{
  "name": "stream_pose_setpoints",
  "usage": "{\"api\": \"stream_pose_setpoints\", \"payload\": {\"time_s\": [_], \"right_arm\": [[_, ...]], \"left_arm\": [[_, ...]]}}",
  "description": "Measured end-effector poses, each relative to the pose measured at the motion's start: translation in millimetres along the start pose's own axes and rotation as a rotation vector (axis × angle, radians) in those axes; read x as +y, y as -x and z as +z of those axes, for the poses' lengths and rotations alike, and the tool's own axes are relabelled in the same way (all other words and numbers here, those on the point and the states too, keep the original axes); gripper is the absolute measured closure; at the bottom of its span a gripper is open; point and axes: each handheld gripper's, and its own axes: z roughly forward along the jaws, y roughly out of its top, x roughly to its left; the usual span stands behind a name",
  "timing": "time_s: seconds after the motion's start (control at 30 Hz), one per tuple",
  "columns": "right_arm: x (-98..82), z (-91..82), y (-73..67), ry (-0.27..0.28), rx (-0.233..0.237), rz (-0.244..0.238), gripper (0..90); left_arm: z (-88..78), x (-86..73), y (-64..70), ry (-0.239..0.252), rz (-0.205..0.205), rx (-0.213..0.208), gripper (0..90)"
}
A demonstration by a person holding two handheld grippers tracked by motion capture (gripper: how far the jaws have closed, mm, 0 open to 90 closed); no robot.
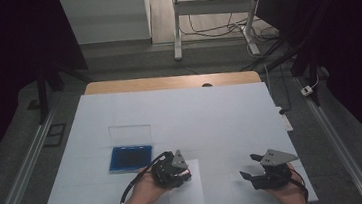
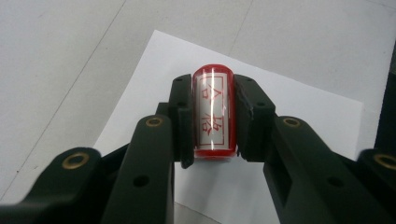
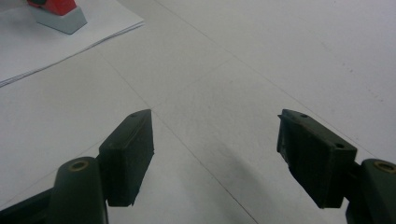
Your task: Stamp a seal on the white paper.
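My left gripper (image 2: 213,89) is shut on a red cylindrical stamp (image 2: 213,114) with red characters on its white label. It holds the stamp over a small white sheet of paper (image 2: 289,107) near the table's front edge. In the high view the left gripper (image 1: 178,172) sits at the sheet's (image 1: 188,194) upper left corner. The right gripper view shows the stamp's grey base (image 3: 58,17) resting on the paper (image 3: 51,46). My right gripper (image 3: 215,128) stands open over bare table, nothing between its jaws; in the high view this right gripper (image 1: 249,166) is at the front right.
A blue ink pad (image 1: 130,158) lies left of the left gripper, its clear lid (image 1: 130,135) open behind it. A white cover (image 1: 205,114) spans the table; a wooden edge (image 1: 172,81) shows at the back. Floor rails, desk legs and cables lie beyond.
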Motion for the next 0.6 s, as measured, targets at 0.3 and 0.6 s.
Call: {"api": "stream_pose_setpoints", "payload": {"time_s": [0.3, 0.6], "right_arm": [[-0.6, -2.2, 2.8, 0.004, -0.001, 0.001, 26.8], [-0.8, -2.2, 2.9, 0.017, -0.003, 0.010, 26.9]], "left_arm": [[-6.8, 0.7, 1.1, 0.007, 0.022, 0.005, 70.3], [-47.6, 1.8, -3.9, 0.183, -0.013, 0.022, 70.1]]}}
